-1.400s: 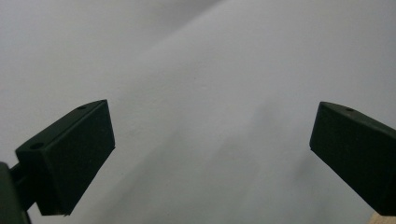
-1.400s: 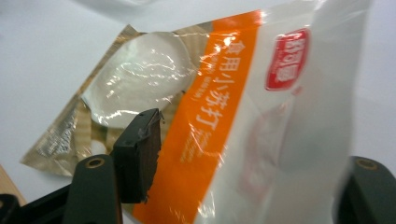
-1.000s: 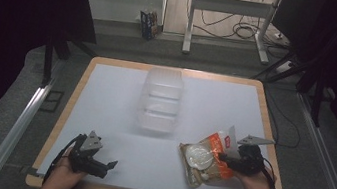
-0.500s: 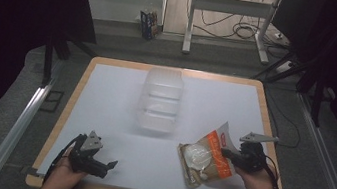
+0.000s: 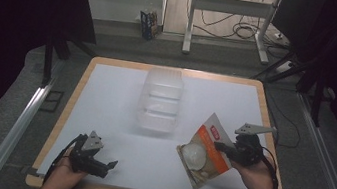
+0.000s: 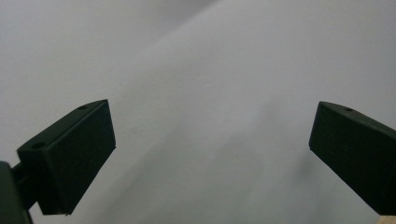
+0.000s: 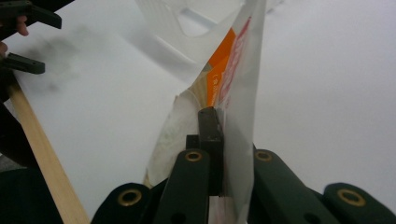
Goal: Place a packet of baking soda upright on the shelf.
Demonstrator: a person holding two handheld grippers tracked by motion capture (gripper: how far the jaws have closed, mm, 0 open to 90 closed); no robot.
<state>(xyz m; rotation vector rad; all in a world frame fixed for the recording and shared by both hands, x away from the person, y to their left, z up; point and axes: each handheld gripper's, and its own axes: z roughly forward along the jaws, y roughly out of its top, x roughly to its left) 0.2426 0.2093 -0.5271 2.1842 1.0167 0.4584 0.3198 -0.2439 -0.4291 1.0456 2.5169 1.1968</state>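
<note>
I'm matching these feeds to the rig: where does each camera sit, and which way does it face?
High view: above the person's side, looking forward and down on the table; both forearms enter below.
Left gripper view: on the left gripper, facing bare white tabletop between open jaws.
Right gripper view: on the right gripper, looking along jaws shut on the snack packet.
Shared: high and right gripper views both show packet and clear plastic container.

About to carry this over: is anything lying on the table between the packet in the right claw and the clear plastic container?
Nothing visible. The right claw is shut on the packet, which is tilted up off the white table. The stretch from it to the clear container is bare. The left claw sits open, well off to the side.
</note>
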